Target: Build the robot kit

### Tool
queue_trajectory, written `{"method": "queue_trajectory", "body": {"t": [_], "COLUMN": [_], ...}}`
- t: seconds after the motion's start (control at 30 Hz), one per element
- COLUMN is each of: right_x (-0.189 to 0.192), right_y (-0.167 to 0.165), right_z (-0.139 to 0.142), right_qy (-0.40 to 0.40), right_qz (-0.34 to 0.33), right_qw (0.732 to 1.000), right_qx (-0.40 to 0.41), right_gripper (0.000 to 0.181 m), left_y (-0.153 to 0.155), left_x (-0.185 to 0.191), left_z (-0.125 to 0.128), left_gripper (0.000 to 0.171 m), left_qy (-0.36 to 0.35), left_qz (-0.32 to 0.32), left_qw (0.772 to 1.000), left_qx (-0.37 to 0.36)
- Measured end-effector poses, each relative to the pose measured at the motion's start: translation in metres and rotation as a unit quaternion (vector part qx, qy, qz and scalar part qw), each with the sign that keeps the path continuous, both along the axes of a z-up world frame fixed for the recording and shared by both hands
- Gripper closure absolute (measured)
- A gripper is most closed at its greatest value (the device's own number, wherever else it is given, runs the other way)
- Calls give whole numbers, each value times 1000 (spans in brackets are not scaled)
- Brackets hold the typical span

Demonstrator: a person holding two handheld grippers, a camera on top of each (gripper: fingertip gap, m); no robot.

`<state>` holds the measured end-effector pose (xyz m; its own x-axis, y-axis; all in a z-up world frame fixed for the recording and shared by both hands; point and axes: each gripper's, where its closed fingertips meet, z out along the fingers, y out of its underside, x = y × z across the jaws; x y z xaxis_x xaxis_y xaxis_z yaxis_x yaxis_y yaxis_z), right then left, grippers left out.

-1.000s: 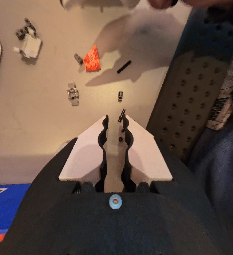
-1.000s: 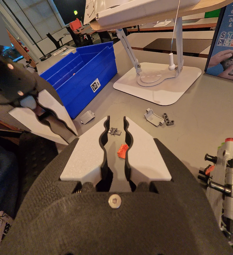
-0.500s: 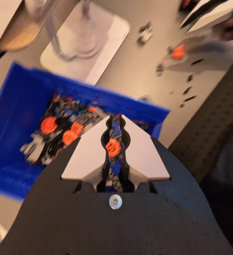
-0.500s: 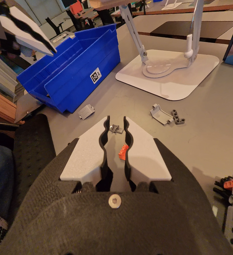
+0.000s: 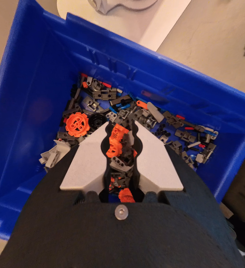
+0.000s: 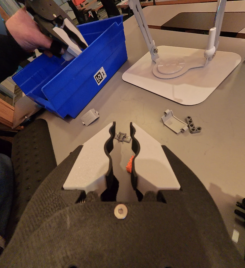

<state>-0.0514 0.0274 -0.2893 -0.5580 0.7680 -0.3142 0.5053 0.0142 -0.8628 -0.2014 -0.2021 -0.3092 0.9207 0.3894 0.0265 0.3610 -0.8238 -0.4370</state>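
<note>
Blue bin [image 5: 36, 89] holds a heap of small building parts: orange gear [image 5: 77, 124] near its left wall, black wheel [image 5: 97, 120] just right of the gear, grey beams and blue pins beyond. Left gripper [image 5: 120, 124] hangs over the bin, jaws slightly apart, gripping nothing; a second ago it pointed at the bare table right of the bin. Right gripper [image 6: 122, 123] stays over the table right of the bin, jaws part open and empty, grey clip [image 6: 122, 137] and orange piece [image 6: 129, 165] showing between them.
</note>
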Motion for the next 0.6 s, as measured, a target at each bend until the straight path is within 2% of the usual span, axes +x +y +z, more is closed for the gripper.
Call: {"method": "queue_trajectory", "body": {"t": [0.07,0.13,0.27,0.33,0.4,0.47,0.6], "right_x": [-1,-2,-4,-5,-5,-6,-8], "right_y": [0,0,-2,-2,-2,-1,-1], "right_z": [-1,-2,-3,-2,-3,-2,-2], "right_qy": [-2,-4,-4,-4,-6,-6,-7], "right_qz": [-2,-1,-1,-1,-2,-2,-1], "right_qw": [1000,1000,1000,1000,1000,1000,1000], "right_qx": [-3,-4,-3,-3,-2,-1,1], "right_gripper": [165,164,164,164,164,164,164], "left_y": [1,7,-9,-6,-6,-8,-9], "left_x": [-11,-12,-15,-10,-5,-5,3], "left_z": [-2,-5,-25,-30,-29,-30,-29], "left_gripper": [146,146,139,134,137,150,158], "left_qy": [7,-15,-11,-7,-17,-14,-22], "left_qz": [5,-2,-24,-30,-30,-28,-30], "left_qw": [1000,1000,996,996,996,997,997], "left_qx": [-9,1,-87,-86,-79,-74,-67]}}
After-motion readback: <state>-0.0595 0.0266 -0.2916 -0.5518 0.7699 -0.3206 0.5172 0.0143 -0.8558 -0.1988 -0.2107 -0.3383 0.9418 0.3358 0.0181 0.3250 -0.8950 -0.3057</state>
